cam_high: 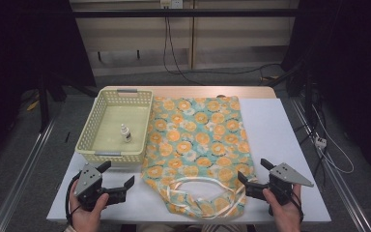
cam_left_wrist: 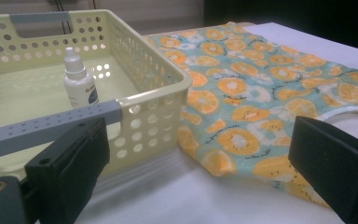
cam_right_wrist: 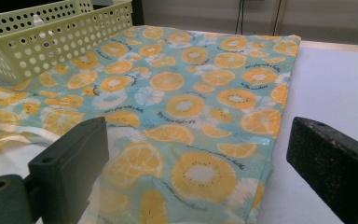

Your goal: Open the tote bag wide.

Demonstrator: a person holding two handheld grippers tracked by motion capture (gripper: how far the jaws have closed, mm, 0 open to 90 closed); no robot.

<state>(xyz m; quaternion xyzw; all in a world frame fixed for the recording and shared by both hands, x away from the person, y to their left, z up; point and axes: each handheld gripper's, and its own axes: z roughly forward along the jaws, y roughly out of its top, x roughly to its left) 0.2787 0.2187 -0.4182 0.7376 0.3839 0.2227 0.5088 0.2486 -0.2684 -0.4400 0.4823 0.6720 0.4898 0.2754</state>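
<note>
A teal fabric bag printed with orange slices [cam_high: 195, 140] [cam_left_wrist: 256, 88] [cam_right_wrist: 191, 93] lies flat in the middle of the white table [cam_high: 290, 145], its cream handles [cam_high: 200, 191] looped toward the near edge. To its left stands a pale yellow perforated basket [cam_high: 91, 129] [cam_left_wrist: 154, 74] [cam_right_wrist: 51, 32] holding a small white dropper bottle [cam_high: 125, 133] [cam_left_wrist: 79, 81]. My left gripper [cam_high: 117, 175] [cam_left_wrist: 196, 177] is open near the basket's front corner, jaws empty. My right gripper [cam_high: 254, 173] [cam_right_wrist: 196, 182] is open at the bag's near right corner, jaws empty.
The table's far edge is a wooden strip [cam_high: 188, 91]. Metal frame rails [cam_high: 24, 164] run along both sides on the floor, and black cables [cam_high: 174, 53] hang behind the table. Bare white tabletop lies right of the bag.
</note>
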